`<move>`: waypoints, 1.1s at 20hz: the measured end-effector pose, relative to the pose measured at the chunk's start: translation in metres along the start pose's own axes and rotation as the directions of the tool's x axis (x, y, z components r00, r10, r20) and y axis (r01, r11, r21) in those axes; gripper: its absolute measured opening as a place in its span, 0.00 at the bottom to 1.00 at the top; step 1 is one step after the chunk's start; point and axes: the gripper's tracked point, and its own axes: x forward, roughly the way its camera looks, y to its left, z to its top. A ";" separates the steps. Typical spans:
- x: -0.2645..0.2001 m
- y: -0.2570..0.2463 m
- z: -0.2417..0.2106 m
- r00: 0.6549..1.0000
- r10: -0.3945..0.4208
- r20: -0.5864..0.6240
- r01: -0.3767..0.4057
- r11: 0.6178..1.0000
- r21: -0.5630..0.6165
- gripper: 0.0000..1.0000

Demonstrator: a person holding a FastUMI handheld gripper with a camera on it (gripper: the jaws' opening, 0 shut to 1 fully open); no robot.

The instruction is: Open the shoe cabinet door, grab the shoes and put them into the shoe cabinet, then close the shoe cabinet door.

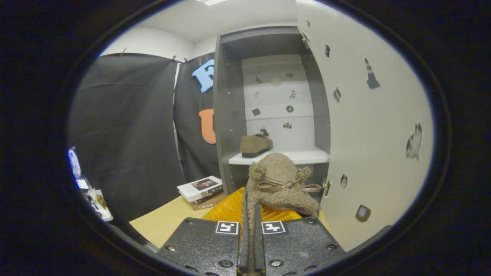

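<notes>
The gripper (251, 234) has both fingers pressed together on the edge of a fuzzy, boucle-textured tan shoe (279, 184) tied with a thin ribbon bow. Under it lies a ribbed orange mat (230, 209) on a pale wooden table (168, 220). Beyond, 1 smooth tan shoe (256, 145) rests on the white shelf (303, 156) of the grey shoe cabinet (228, 111), its sticker-dotted door (368, 134) swung open. Stacked books (201, 191) sit beside the cabinet.

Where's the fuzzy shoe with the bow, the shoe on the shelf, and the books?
Fuzzy shoe (278, 168): gripper view, its rounded toe.
Shelf shoe (256, 145): gripper view, its side.
Books (200, 188): gripper view, top cover.
</notes>
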 end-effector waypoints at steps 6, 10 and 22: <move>-0.003 0.002 0.099 0.996 -0.024 0.091 0.031 0.996 -0.078 0.09; 0.016 -0.005 0.163 0.984 -0.076 0.160 0.094 0.989 -0.112 0.09; 0.191 -0.070 0.149 0.985 -0.175 0.014 0.175 0.975 -0.137 0.10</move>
